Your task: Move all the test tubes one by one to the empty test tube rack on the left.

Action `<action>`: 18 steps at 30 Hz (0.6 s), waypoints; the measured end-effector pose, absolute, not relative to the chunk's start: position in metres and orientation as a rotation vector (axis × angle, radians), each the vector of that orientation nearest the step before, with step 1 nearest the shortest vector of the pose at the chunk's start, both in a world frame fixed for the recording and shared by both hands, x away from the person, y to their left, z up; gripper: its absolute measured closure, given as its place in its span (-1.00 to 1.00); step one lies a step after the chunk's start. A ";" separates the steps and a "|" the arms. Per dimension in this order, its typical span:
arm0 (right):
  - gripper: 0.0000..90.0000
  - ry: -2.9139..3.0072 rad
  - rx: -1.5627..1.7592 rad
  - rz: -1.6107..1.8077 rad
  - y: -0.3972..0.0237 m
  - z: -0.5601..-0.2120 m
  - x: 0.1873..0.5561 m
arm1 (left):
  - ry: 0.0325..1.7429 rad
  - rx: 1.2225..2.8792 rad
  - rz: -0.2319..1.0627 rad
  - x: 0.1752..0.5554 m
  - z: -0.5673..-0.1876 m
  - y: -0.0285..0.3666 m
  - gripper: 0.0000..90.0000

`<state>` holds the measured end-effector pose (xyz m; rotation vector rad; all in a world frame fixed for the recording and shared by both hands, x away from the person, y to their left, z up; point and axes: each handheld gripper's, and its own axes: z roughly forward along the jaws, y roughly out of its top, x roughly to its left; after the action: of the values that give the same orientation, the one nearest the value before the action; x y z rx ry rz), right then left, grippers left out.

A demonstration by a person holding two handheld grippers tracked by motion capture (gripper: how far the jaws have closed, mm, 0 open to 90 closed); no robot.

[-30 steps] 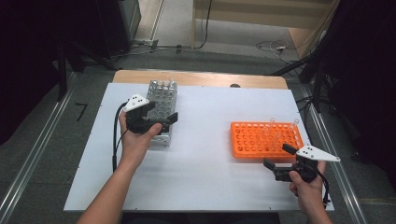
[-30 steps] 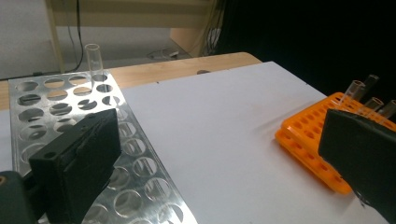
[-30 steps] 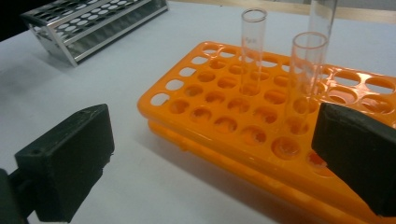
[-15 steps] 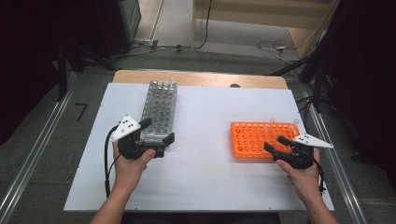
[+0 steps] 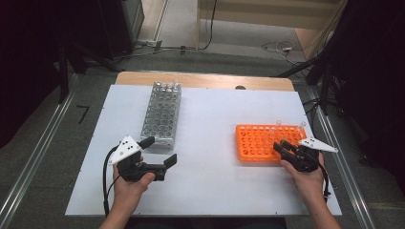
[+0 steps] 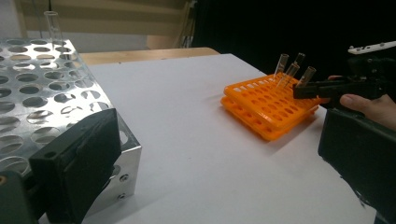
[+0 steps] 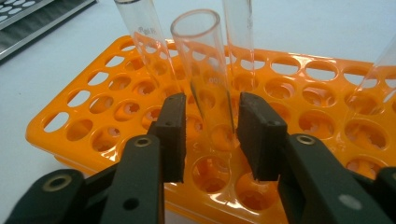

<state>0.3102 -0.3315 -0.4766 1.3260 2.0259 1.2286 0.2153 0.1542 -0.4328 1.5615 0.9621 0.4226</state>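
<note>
2 racks: orange rack (image 5: 260, 142) w/ 4 glass tubes (image 7: 205, 65), metal rack (image 5: 161, 114) w/ 1.

The left hand-held gripper (image 5: 160, 151) rests with jaws spread wide, while the right hand-held gripper (image 5: 282, 148) has its jaws just closing.

The white rectangular tabletop (image 5: 210, 143) is evenly lit from above, while the surrounding room is left in deep shadow. Soft, short shadows are cast beneath the orange plastic tube rack (image 5: 260, 143) (most clearly in the left gripper view). Ceiling light is mirrored by the perforated steel rack (image 6: 51, 98). The near black jaws are rendered blurred, and the clear glass tube (image 7: 205, 70) carries faint glare.
</note>
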 end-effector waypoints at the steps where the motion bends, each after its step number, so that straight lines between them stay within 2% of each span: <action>1: 0.42 2.021 1.330 1.228 -0.331 -0.478 0.310 | 0.957 1.563 0.421 0.214 -0.434 0.154 -1.00; 12: 0.63 1.985 1.272 1.142 -0.325 -0.480 0.310 | 0.943 1.591 0.400 0.216 -0.441 0.151 -1.00; 18: 0.64 1.971 1.276 1.159 -0.328 -0.478 0.309 | 0.939 1.599 0.405 0.216 -0.440 0.149 -1.00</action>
<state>0.3093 -0.3283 -0.4777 1.2761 1.9706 1.1587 0.2157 0.1488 -0.4403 1.5995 0.9389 0.4052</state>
